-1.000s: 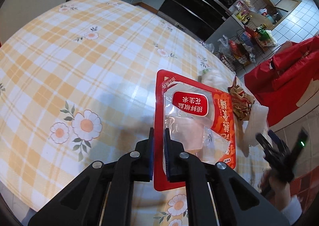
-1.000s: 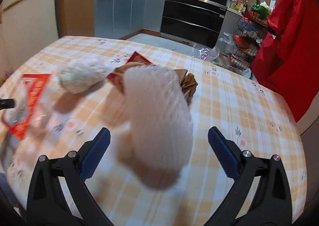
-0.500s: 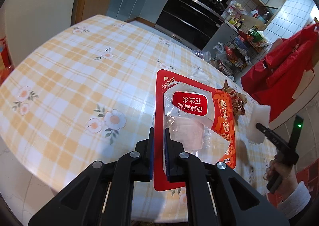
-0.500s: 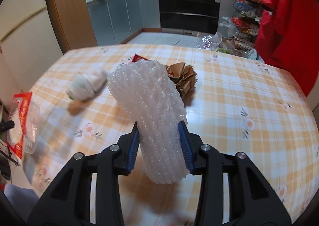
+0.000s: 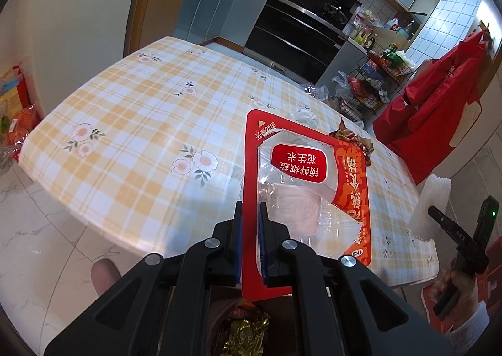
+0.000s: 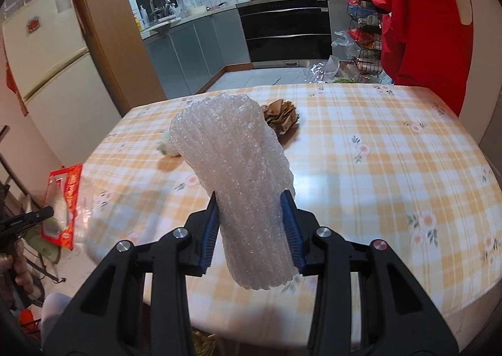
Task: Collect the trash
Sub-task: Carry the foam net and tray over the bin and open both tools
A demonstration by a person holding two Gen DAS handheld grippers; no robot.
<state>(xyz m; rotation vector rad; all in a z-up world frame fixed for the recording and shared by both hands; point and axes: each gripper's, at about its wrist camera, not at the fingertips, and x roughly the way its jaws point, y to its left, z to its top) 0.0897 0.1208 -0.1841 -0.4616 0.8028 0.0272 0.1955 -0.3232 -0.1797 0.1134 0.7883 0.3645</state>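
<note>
- While both hands are raised over the near edge of the table, the left gripper points down at a slant, its blue-padded jaws pinched nearly together on the lower left edge of a flat red-and-clear plastic snack packet, which hangs in the air above the tabletop.
- Off to the side the right gripper tilts downward too; its jaws have just been closing and now press both sides of a white roll of bubble wrap, squeezing its lower part, the roll standing up out of the jaws and clear of the table.
- From the left camera, a person's hand with a white cuff shows at the far right, wrapped round the right tool's handle.
- Below the left gripper, something crumpled and gold lies in a dark container, too hidden to make out.
- Beneath both tools spreads the orange-and-white checked tablecloth with flowers.
- Farther out on it lie a crumpled brown paper wad and a small whitish bundle, partly hidden behind the roll.
- Beyond the table stand a black oven, grey cabinets, a wire rack of groceries and a red garment hanging.
</note>
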